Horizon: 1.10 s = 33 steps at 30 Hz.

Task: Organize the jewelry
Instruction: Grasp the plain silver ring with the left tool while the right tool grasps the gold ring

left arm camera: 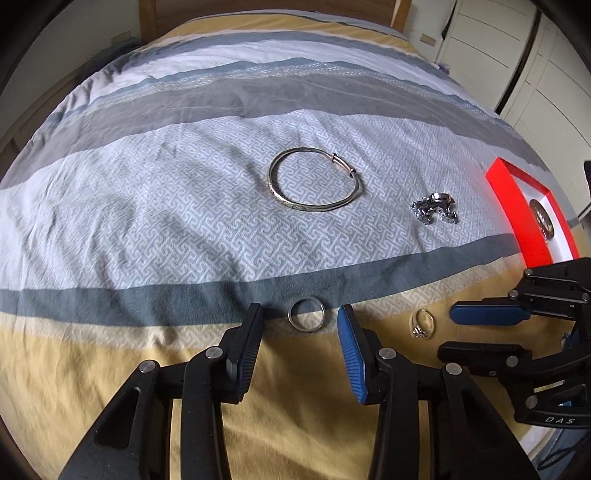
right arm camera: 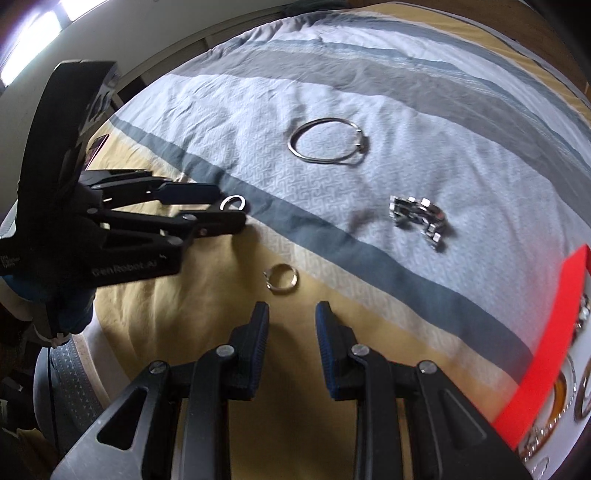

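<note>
Four loose pieces of jewelry lay on the striped bedspread (left arm camera: 184, 206): a silver bangle (left arm camera: 315, 180) and a crumpled metal link bracelet (left arm camera: 436, 208) on the pale patterned band, a plain silver ring (left arm camera: 307, 313) at the edge of the dark stripe, and a gold ring (left arm camera: 423, 324) on the yellow band. A red jewelry box (left arm camera: 511, 206) sat at the right edge of the bed, its white lining holding several ringed and beaded pieces, too blurred to name. The left gripper (left arm camera: 301, 332) hung just above the plain silver ring, its jaws spread to either side of it and clear of the metal. The right gripper (right arm camera: 291, 325) hung near the gold ring, its jaws parted by a narrow gap with nothing between them. The right wrist view showed more of the box's contents; only the left wrist view showed the wooden headboard (left arm camera: 258, 11) and white cupboard doors (left arm camera: 491, 40).
</note>
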Each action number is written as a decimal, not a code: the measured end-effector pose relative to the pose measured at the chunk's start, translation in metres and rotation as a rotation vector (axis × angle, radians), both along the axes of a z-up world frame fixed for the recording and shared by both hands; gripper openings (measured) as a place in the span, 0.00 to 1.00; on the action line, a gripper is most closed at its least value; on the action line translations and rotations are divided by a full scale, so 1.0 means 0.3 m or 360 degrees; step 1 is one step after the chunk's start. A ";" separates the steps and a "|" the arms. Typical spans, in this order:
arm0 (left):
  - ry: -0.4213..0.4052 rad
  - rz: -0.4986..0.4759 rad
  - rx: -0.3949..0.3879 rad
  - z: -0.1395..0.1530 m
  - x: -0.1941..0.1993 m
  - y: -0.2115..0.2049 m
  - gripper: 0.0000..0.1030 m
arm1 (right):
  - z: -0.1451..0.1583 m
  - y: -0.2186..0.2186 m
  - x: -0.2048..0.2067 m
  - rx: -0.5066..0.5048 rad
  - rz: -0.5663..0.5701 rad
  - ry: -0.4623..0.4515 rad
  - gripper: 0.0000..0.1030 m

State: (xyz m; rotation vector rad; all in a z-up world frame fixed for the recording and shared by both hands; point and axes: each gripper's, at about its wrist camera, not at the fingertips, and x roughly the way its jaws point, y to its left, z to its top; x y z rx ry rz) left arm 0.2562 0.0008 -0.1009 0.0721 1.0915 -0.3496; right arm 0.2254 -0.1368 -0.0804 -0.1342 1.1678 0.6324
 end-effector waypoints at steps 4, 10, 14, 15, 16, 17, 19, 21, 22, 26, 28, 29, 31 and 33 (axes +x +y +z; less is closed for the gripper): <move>-0.0013 -0.0019 0.0008 -0.011 0.010 -0.006 0.36 | -0.017 0.026 0.021 0.0012 0.0019 0.0000 0.25; -0.0029 -0.0027 0.0021 -0.023 0.016 -0.013 0.25 | -0.037 0.041 0.039 0.0026 0.0025 0.0003 0.25; -0.0026 -0.0030 0.0022 -0.025 0.012 -0.013 0.19 | -0.047 0.048 0.042 0.0025 0.0029 0.0005 0.24; -0.0028 -0.0031 0.0028 -0.025 0.012 -0.015 0.19 | -0.048 0.049 0.041 0.0021 0.0031 0.0000 0.24; -0.0029 -0.0031 0.0032 -0.024 0.012 -0.016 0.19 | -0.048 0.050 0.041 0.0018 0.0031 -0.0003 0.24; -0.0030 -0.0031 0.0033 -0.023 0.008 -0.015 0.19 | -0.046 0.049 0.040 0.0018 0.0032 -0.0005 0.23; -0.0031 -0.0024 0.0033 -0.018 0.006 -0.015 0.19 | -0.043 0.048 0.039 0.0022 0.0028 -0.0003 0.21; -0.0031 -0.0018 0.0035 -0.012 0.002 -0.014 0.19 | -0.034 0.043 0.035 0.0030 0.0020 -0.0008 0.20; -0.0031 -0.0017 0.0037 -0.008 -0.001 -0.014 0.19 | -0.027 0.038 0.031 0.0033 0.0017 -0.0011 0.19; -0.0037 -0.0011 0.0046 0.015 -0.025 -0.014 0.19 | 0.007 0.018 0.010 0.0046 0.0005 -0.0028 0.19; -0.0043 -0.0004 0.0043 0.030 -0.042 -0.014 0.19 | 0.030 0.004 -0.005 0.0050 -0.0005 -0.0042 0.17; -0.0047 0.0000 0.0042 0.038 -0.049 -0.014 0.19 | 0.038 0.000 -0.010 0.0050 -0.0008 -0.0047 0.17; -0.0058 0.0009 0.0038 0.054 -0.069 -0.011 0.19 | 0.057 -0.010 -0.022 0.0053 -0.0012 -0.0050 0.17; -0.0068 0.0020 0.0035 0.067 -0.085 -0.007 0.19 | 0.069 -0.014 -0.030 0.0044 -0.0020 -0.0065 0.17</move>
